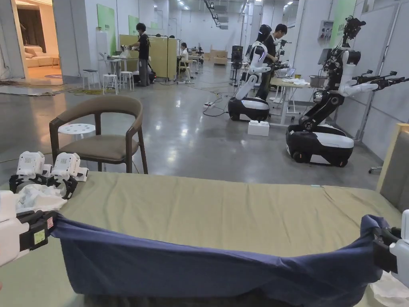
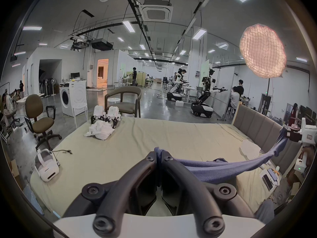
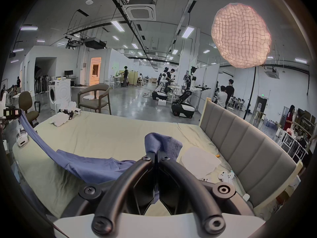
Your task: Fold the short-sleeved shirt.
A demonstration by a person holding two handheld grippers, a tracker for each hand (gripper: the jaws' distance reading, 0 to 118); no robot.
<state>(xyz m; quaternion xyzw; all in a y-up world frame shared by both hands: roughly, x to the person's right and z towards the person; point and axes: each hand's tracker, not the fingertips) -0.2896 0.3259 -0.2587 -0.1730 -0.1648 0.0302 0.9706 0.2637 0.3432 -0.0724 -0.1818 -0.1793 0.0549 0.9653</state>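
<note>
Left gripper [image 2: 157, 155] at nine o'clock and right gripper [image 3: 155, 153] at three each clamp the blue shirt [image 1: 207, 272], stretched between them.

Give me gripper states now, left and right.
Left gripper: closed, pinching one end of the blue shirt.
Right gripper: closed, pinching the shirt's other end.

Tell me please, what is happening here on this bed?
A person holds a claw in each hand and stretches a blue shirt between them above a bed with a green sheet. The left claw is shut on one end of the shirt and the right claw on the other end, so the cloth hangs in the air and sags in the middle. It is not folded yet. A crumpled white cloth lies on the far left of the bed.
</note>
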